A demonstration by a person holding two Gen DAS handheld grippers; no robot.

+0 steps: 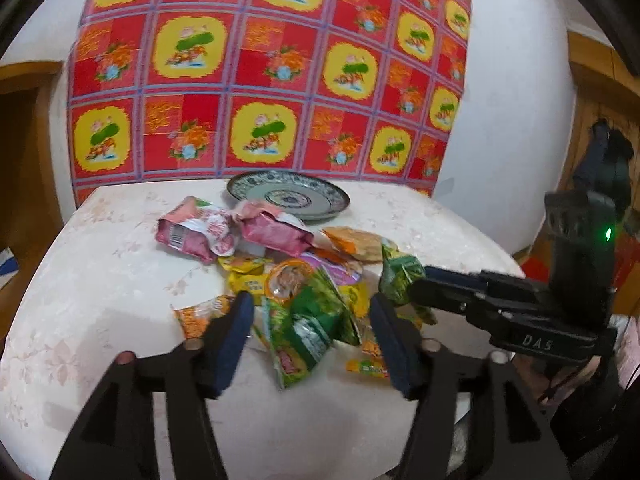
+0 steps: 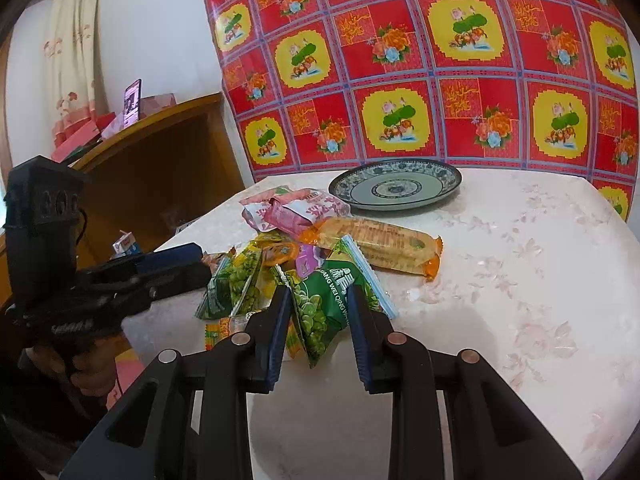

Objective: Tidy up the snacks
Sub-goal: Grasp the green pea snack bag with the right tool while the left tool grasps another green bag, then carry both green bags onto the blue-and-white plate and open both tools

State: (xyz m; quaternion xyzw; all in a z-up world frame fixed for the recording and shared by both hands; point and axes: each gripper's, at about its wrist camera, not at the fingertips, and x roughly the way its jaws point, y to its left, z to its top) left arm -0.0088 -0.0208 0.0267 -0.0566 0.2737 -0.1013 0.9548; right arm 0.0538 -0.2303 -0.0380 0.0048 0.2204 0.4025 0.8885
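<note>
The worktop (image 2: 520,280) is covered by a pale cloth with a faint pink flower print and has a rounded front edge. Behind it hangs a red sheet (image 2: 420,80) in a grid of yellow panels with lotus and orange blossoms, fixed against a white wall (image 1: 516,100). To one side stands a brown wooden cabinet (image 2: 168,160) with pink boxes and a lit phone (image 2: 133,100) propped on top; a floral curtain (image 2: 72,48) hangs beyond it.

A blue-and-white patterned plate (image 2: 394,190) sits at the back of the worktop, empty. In front of it lies the heap of snacks (image 1: 280,264): pink packets nearest the plate, a long orange cracker pack (image 2: 380,248), yellow and green sachets towards the front edge.

The right gripper (image 2: 318,308) has its fingers pressed on either side of a green pea packet (image 2: 328,304), which stands tilted at the front of the heap. The left gripper (image 1: 312,320) has its fingers well apart over another green packet (image 1: 312,328); the pads do not press on it, and the packet rests on the pile.
</note>
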